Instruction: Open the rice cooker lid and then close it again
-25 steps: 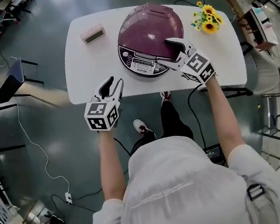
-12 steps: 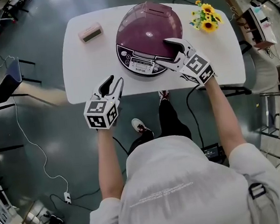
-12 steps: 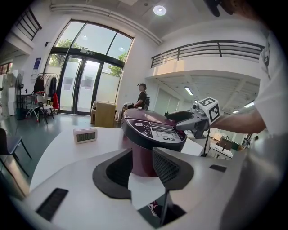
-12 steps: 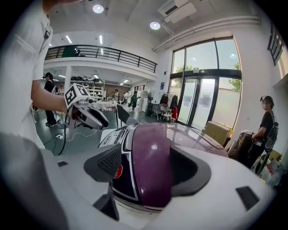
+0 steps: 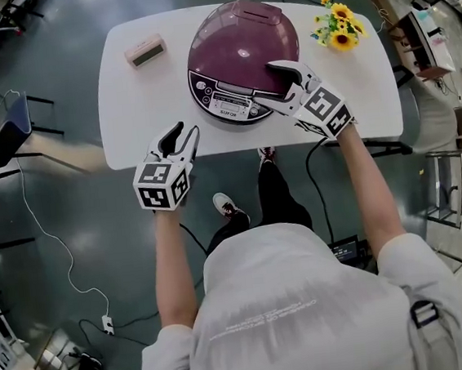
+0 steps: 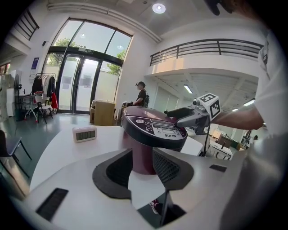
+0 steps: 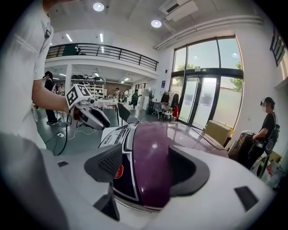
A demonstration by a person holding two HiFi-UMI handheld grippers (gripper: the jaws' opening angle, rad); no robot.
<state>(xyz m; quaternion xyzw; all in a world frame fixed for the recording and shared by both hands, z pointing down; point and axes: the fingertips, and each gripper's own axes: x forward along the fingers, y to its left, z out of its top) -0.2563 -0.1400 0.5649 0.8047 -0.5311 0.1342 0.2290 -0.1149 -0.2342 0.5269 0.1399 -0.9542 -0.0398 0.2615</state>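
**Both grippers out in front, jaws apart**

I am holding my left gripper (image 5: pixel 183 136) closer to my body, tilting it a little downward, with its jaws standing wide apart. My left arm (image 5: pixel 168 269) is stretching straight ahead, forearm bare. My right arm (image 5: pixel 370 182) is reaching farther forward and angling inward. My right gripper (image 5: pixel 274 83) is pointing toward my left side, its jaws also spread.

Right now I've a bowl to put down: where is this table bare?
The left end of the table is bare between the clock and the left gripper. The right end is bare in front of the flowers. The middle is crowded: the rice cooker fills it, with the right gripper at its front.
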